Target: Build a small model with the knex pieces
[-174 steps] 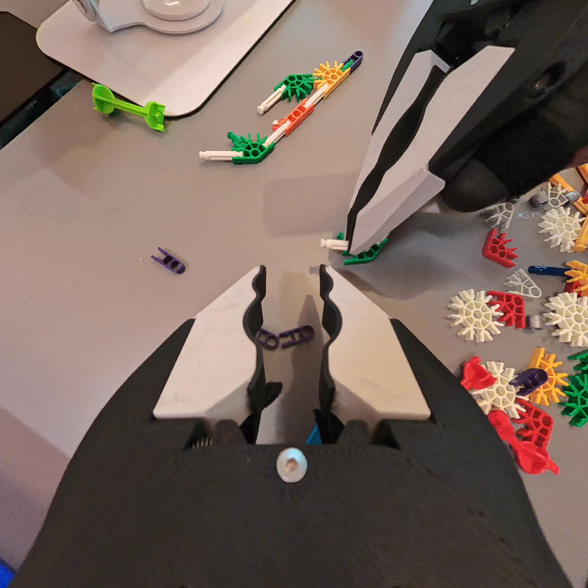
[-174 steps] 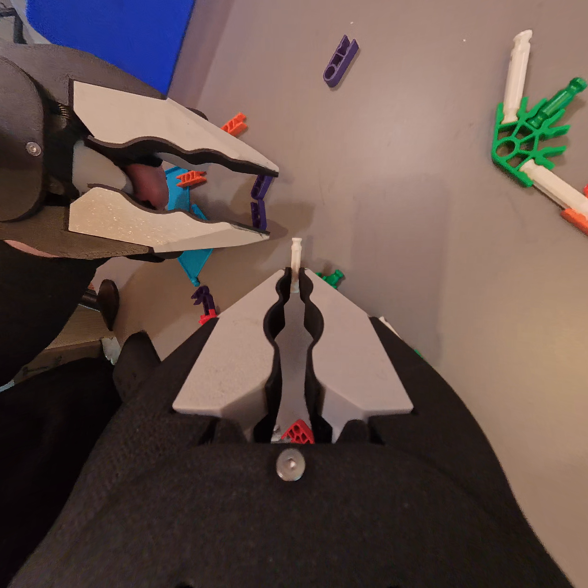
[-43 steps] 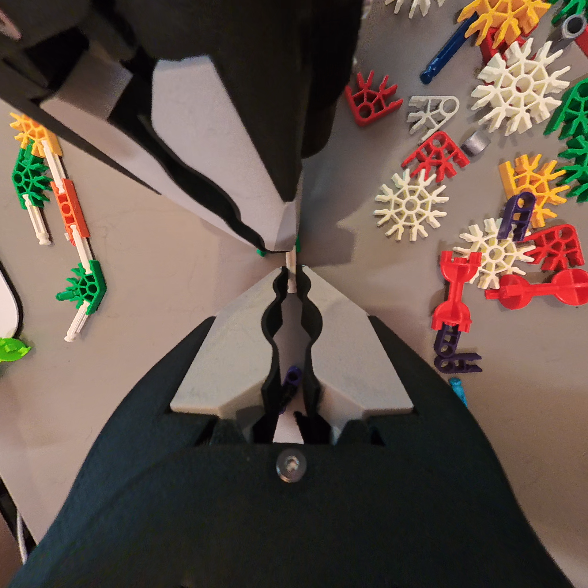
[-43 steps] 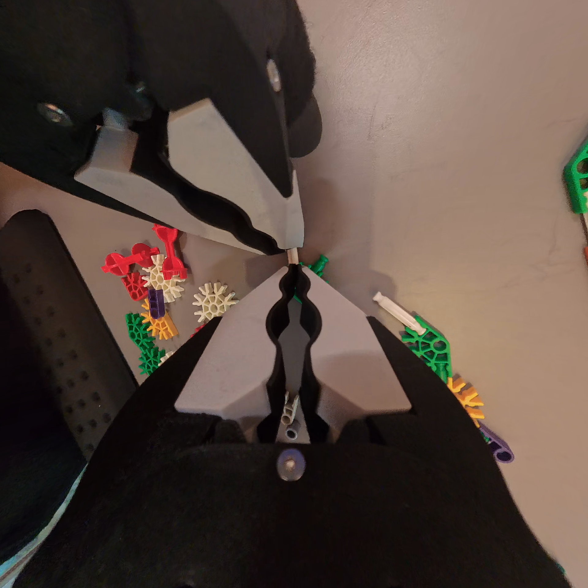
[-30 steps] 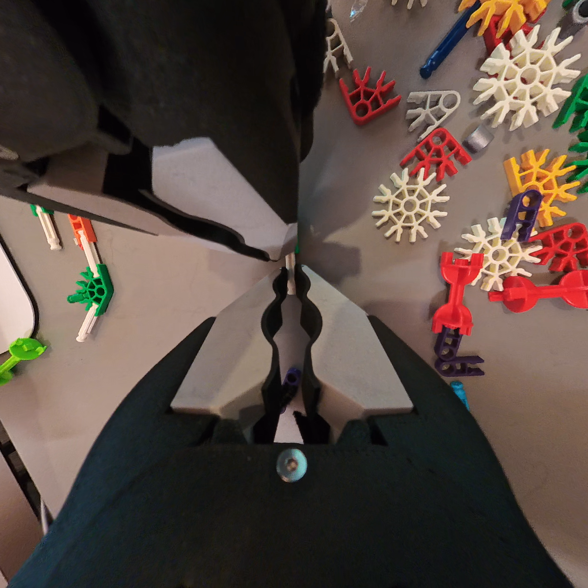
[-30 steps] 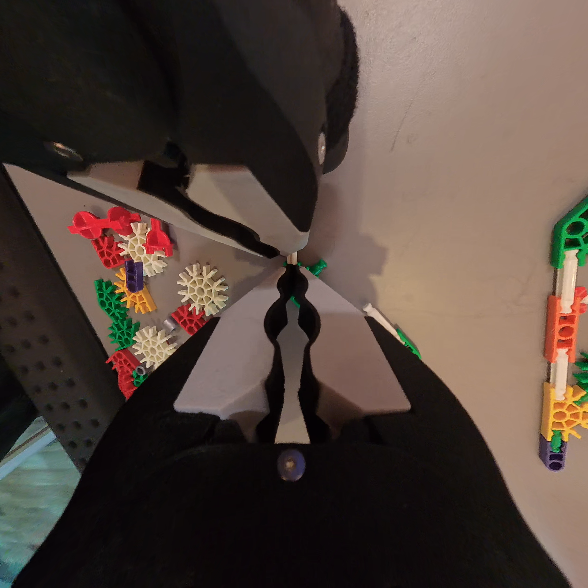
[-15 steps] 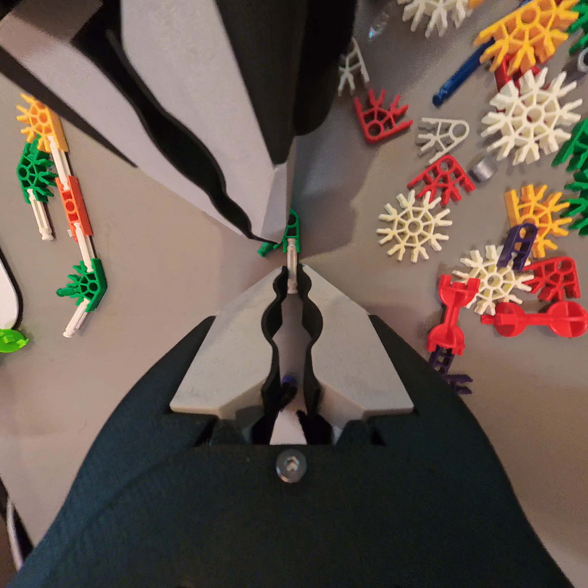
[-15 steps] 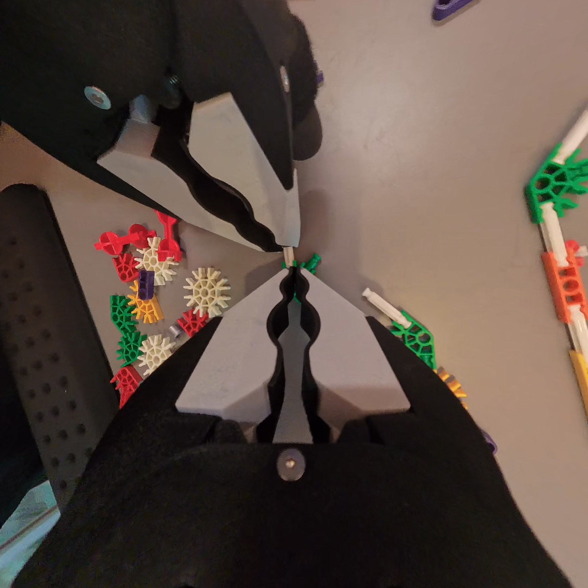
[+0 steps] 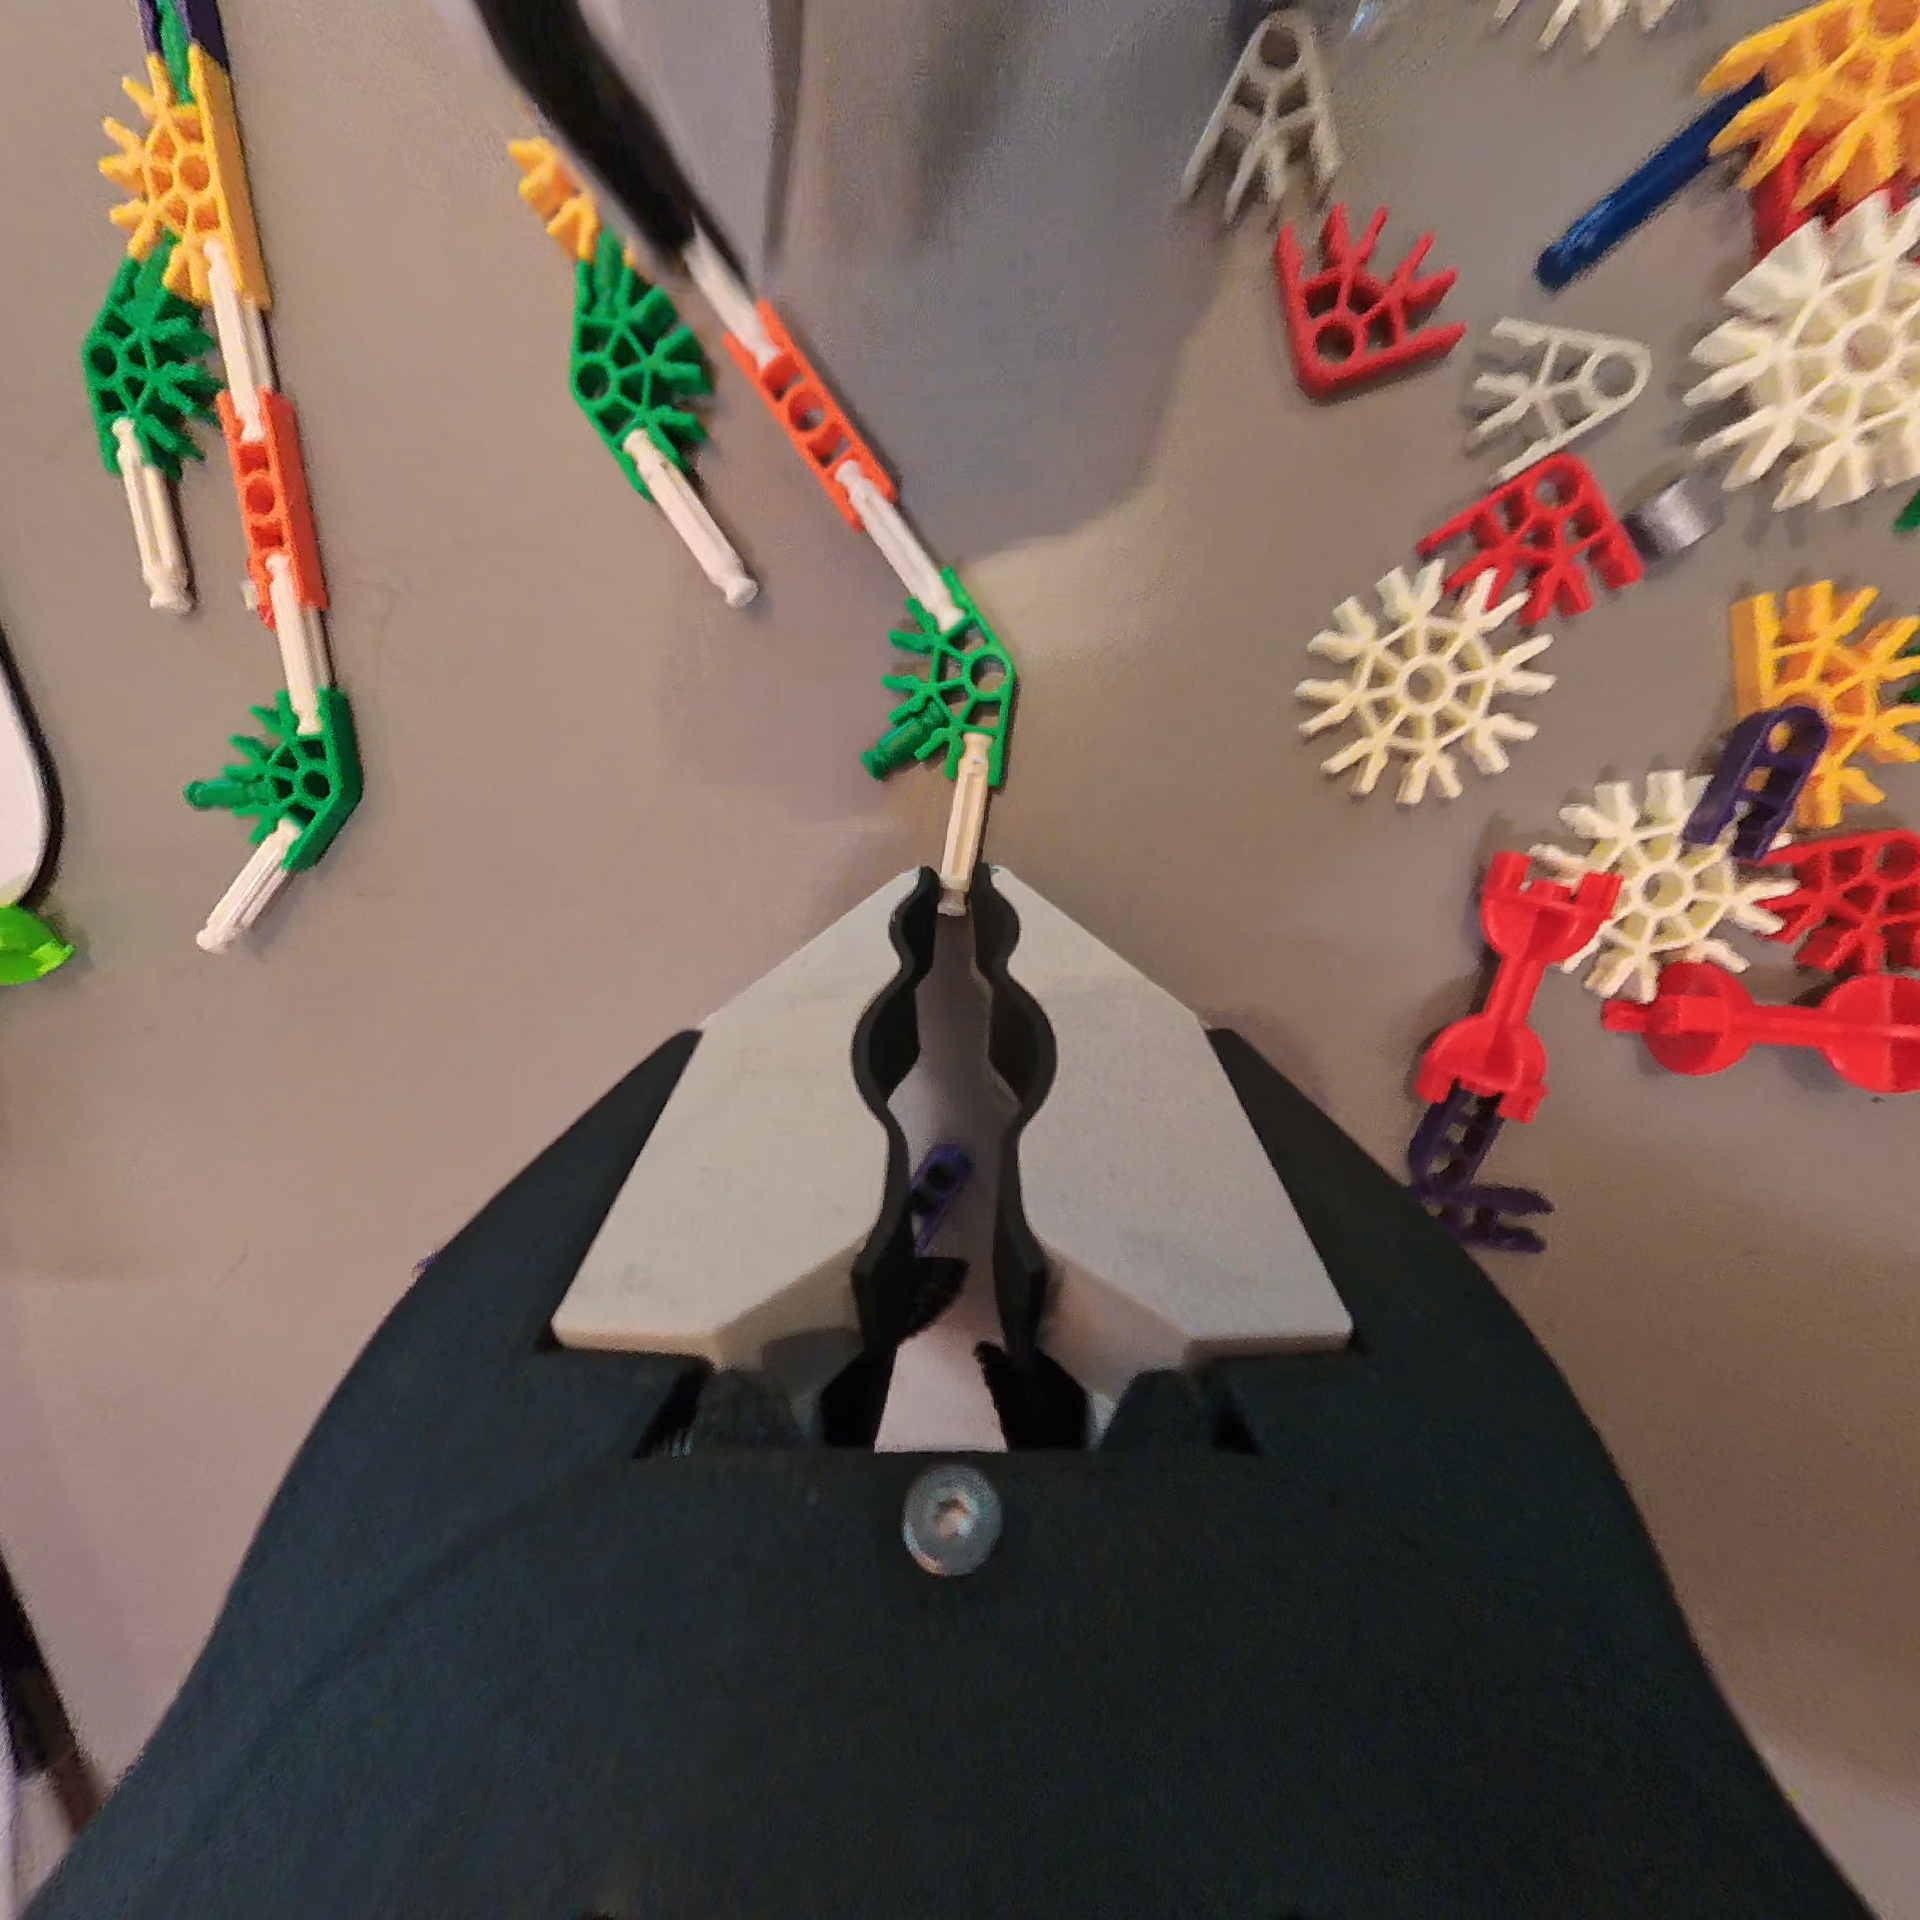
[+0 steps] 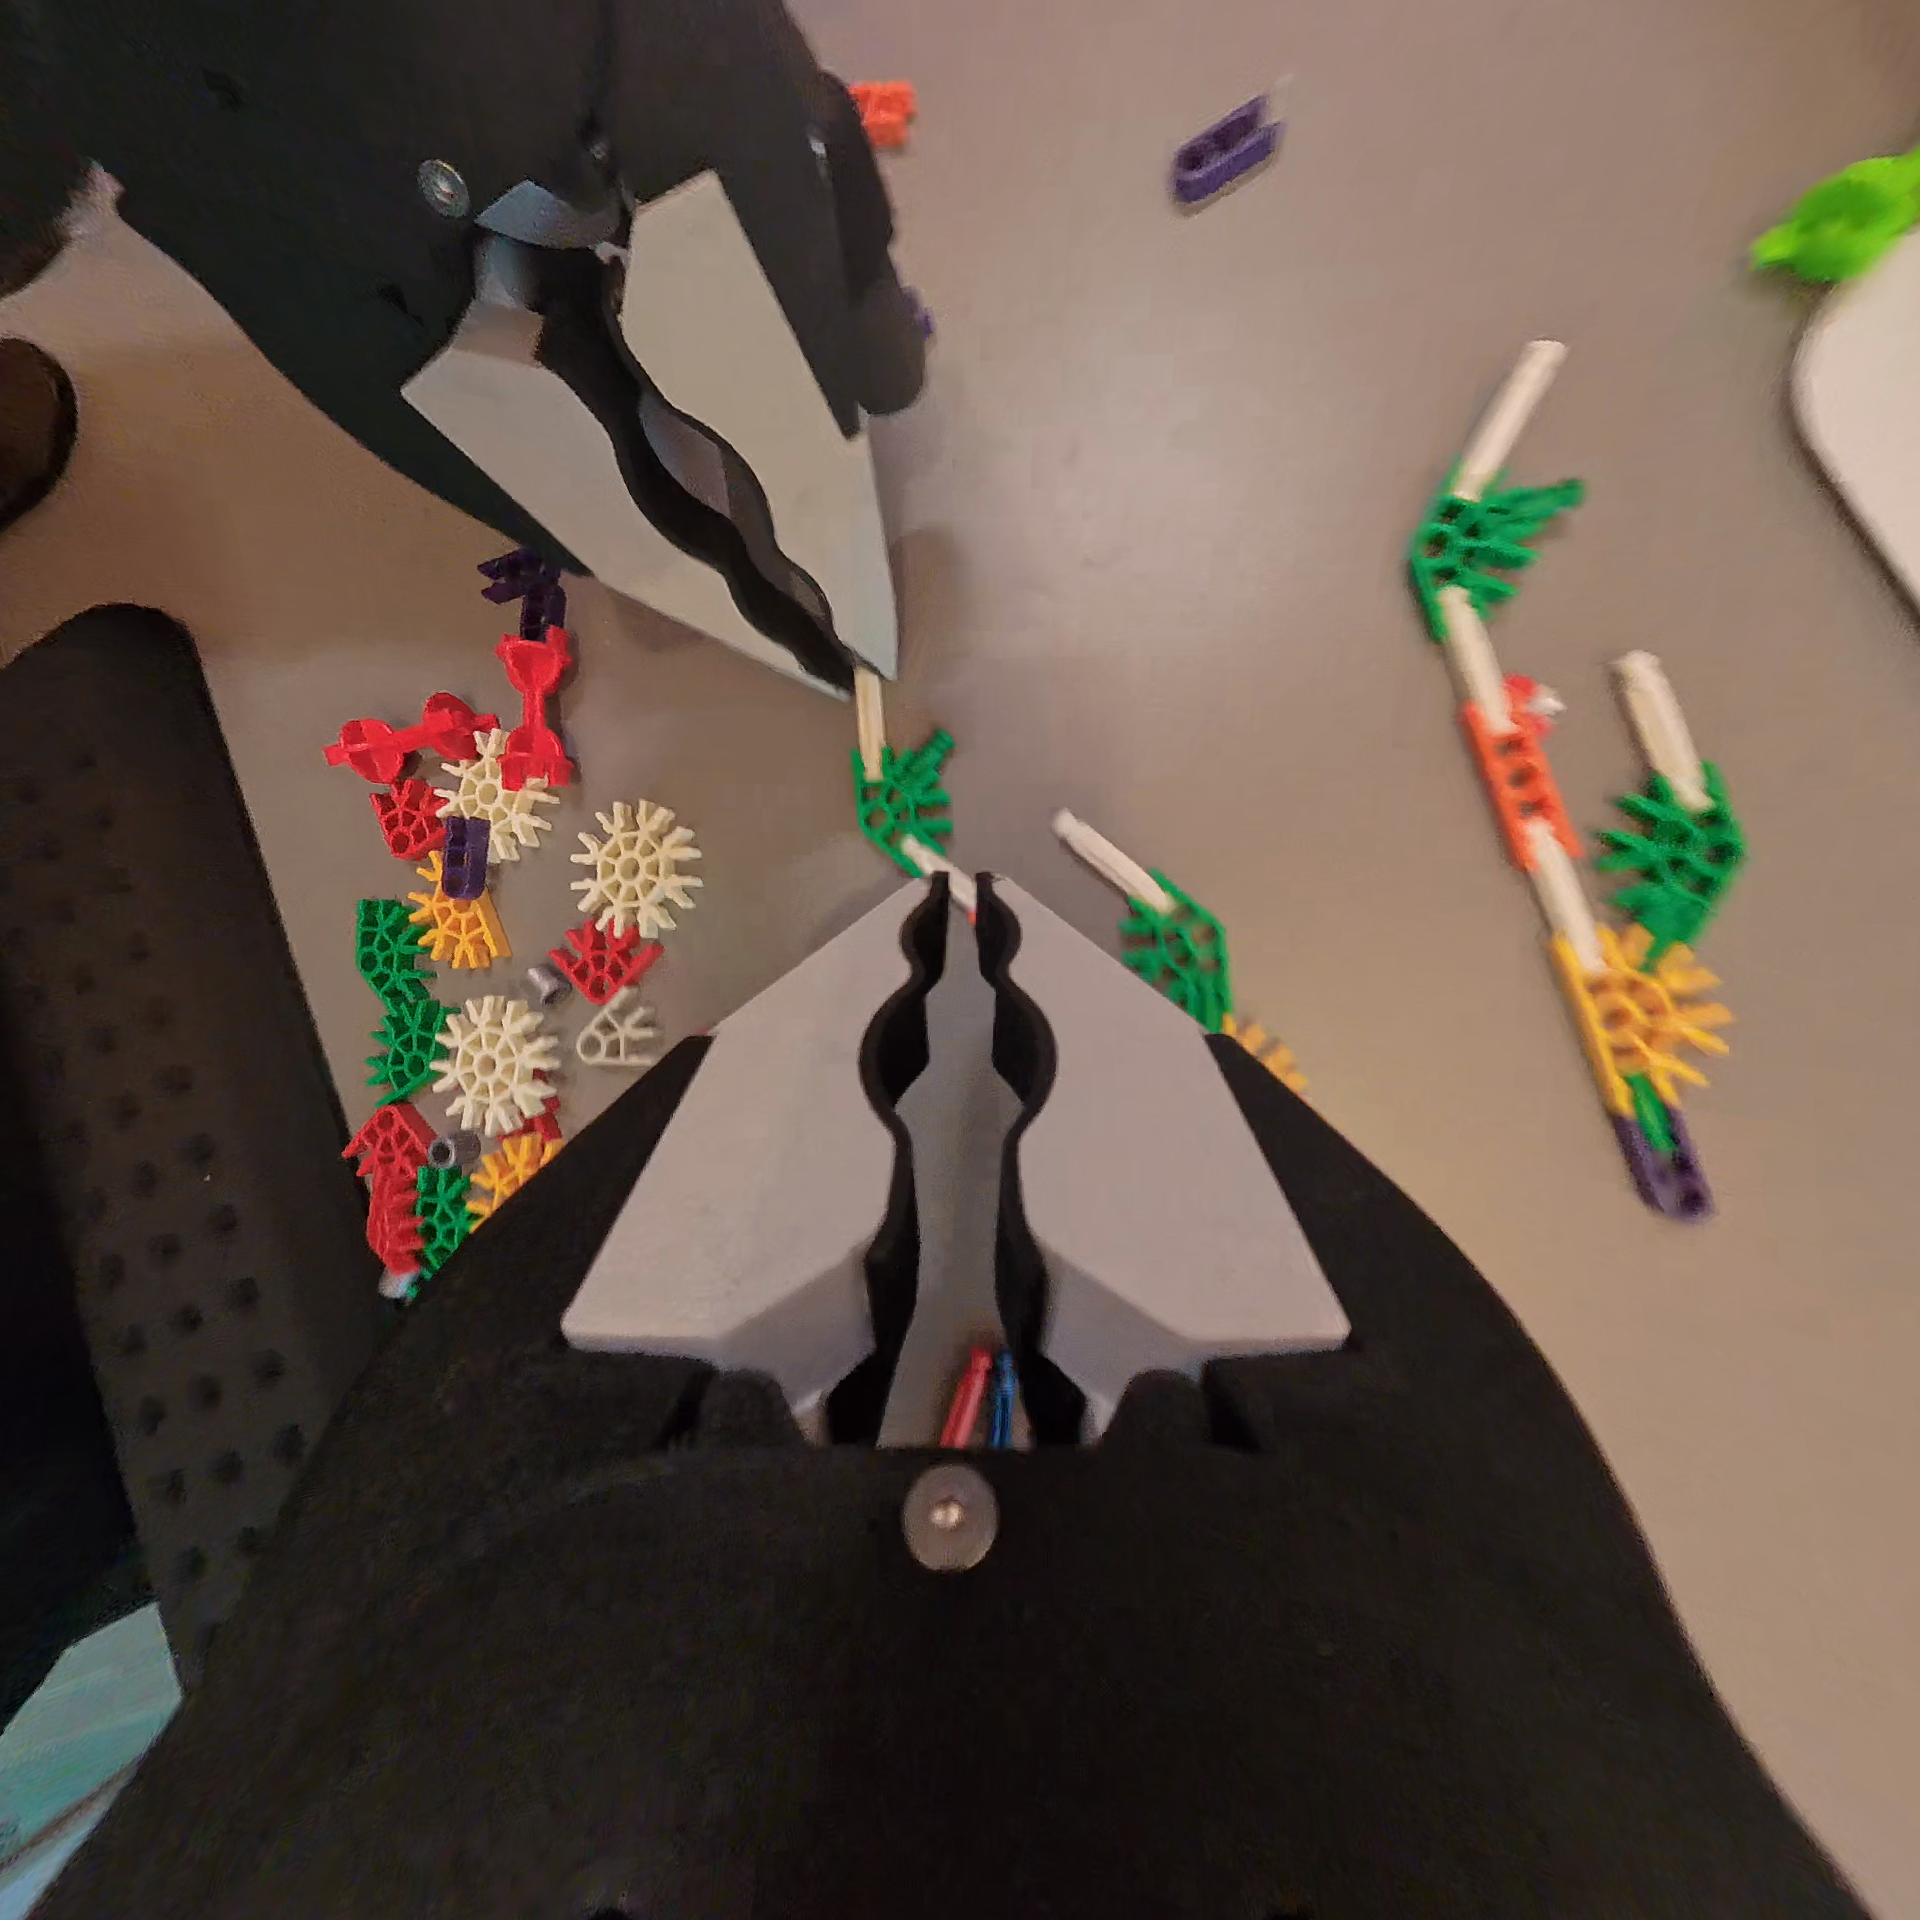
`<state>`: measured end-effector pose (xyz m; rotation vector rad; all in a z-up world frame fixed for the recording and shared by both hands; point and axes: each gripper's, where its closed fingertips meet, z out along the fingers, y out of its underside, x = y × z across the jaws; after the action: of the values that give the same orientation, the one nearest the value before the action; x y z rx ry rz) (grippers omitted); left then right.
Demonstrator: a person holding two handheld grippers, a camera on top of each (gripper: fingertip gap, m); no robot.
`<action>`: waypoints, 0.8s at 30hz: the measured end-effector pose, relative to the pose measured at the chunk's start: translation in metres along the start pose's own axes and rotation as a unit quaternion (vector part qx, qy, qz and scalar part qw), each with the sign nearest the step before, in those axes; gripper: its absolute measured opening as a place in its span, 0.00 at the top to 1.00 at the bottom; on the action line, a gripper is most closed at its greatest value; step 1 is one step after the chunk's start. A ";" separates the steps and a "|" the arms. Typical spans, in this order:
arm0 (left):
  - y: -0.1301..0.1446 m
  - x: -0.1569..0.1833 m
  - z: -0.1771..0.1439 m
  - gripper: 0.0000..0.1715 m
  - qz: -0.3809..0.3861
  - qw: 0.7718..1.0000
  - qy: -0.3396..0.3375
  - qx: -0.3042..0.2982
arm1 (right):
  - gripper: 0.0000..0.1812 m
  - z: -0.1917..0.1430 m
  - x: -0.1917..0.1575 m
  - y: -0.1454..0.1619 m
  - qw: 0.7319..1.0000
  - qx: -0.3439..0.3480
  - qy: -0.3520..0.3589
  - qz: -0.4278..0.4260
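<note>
Above the table [image 9: 520, 1039], the left gripper [image 9: 961, 894] pinches the tip of a white rod [image 9: 966, 821] plugged into a green connector [image 9: 961, 691]. The right gripper [image 10: 961, 894], nearly closed, appears to clamp the same chain [image 9: 810, 416] by its orange link. A second chain [image 9: 270, 499] lies left and loose pieces [image 9: 1423, 686] lie right.

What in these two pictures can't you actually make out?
The toy chain beyond the right gripper: right wrist view, that gripper's fingers cover the rest.
A purple piece: left wrist view, only a sliver shows between the fingers of the left gripper.
The red and blue rods: right wrist view, ends hidden under the gripper body.
A lime green piece: right wrist view, blurred; shape unclear.
</note>
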<state>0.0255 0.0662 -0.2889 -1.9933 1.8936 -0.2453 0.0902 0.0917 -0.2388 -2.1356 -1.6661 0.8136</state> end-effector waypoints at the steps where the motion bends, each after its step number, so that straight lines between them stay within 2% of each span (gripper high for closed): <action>1: 0.004 -0.004 -0.002 0.97 0.000 1.000 -0.010 -0.011 | 0.96 -0.010 0.004 0.004 1.000 0.006 0.004 0.010; 3: 0.003 -0.008 -0.010 0.91 -0.030 0.999 -0.012 -0.003 | 0.92 -0.028 0.014 0.018 0.999 0.011 0.019 0.023; 6: -0.015 -0.010 -0.019 0.85 -0.085 0.995 -0.013 0.045 | 0.91 -0.049 0.023 0.038 0.998 0.025 0.035 0.039; 10: -0.025 -0.011 -0.002 0.70 -0.125 0.991 -0.028 0.033 | 0.89 -0.062 0.025 0.064 0.997 0.031 0.052 0.052; 12: -0.030 -0.011 0.007 0.66 -0.147 0.988 -0.026 0.033 | 0.88 -0.065 0.026 0.071 0.996 0.035 0.061 0.054; 14: -0.031 -0.016 0.015 0.69 -0.168 0.985 -0.032 0.028 | 0.86 -0.063 0.029 0.076 0.996 0.036 0.072 0.048; 19: -0.039 -0.009 0.018 0.91 -0.156 0.987 -0.014 0.028 | 0.79 -0.043 0.042 0.074 0.996 0.029 0.089 0.012; 24: -0.042 -0.002 0.018 0.92 -0.118 0.993 0.001 0.014 | 0.76 -0.018 0.050 0.063 0.997 0.005 0.073 -0.038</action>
<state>0.0704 0.0720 -0.2889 -2.1979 1.6459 -0.3356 0.1582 0.1236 -0.2726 -2.0565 -1.6532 0.6264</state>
